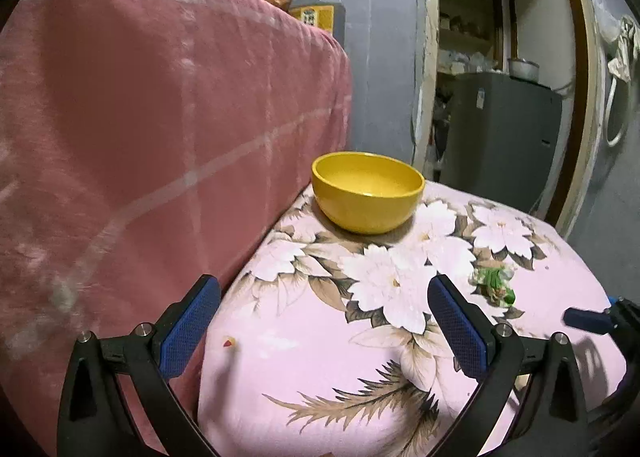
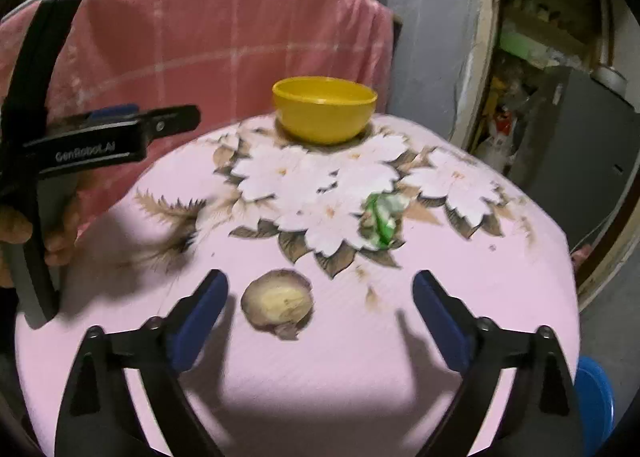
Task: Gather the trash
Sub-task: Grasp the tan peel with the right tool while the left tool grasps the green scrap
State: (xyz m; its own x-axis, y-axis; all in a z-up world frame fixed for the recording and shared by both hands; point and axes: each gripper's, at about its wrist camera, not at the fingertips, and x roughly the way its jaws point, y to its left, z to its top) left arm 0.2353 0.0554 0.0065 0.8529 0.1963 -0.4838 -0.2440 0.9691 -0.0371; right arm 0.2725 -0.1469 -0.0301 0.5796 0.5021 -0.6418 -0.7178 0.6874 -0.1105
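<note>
A yellow bowl (image 1: 367,192) (image 2: 324,108) stands at the far edge of a pink floral cloth-covered table (image 1: 320,357) (image 2: 460,277). A crumpled green-and-white wrapper (image 1: 494,284) (image 2: 381,219) lies mid-table, right of centre. A brown onion-like peel (image 2: 279,303) lies just ahead of my right gripper (image 2: 320,309), which is open and empty above the near table. My left gripper (image 1: 324,317) is open and empty near the table's left side; it also shows at the left of the right wrist view (image 2: 152,125). A tiny red-yellow scrap (image 1: 228,343) lies by the left fingers.
A pink checked blanket (image 1: 160,117) (image 2: 224,37) hangs over furniture close behind and left of the table. An oil jug (image 1: 320,5) stands behind it. A doorway with a grey cabinet (image 1: 500,137) is at the right. A blue tub (image 2: 596,397) sits below the table's right edge.
</note>
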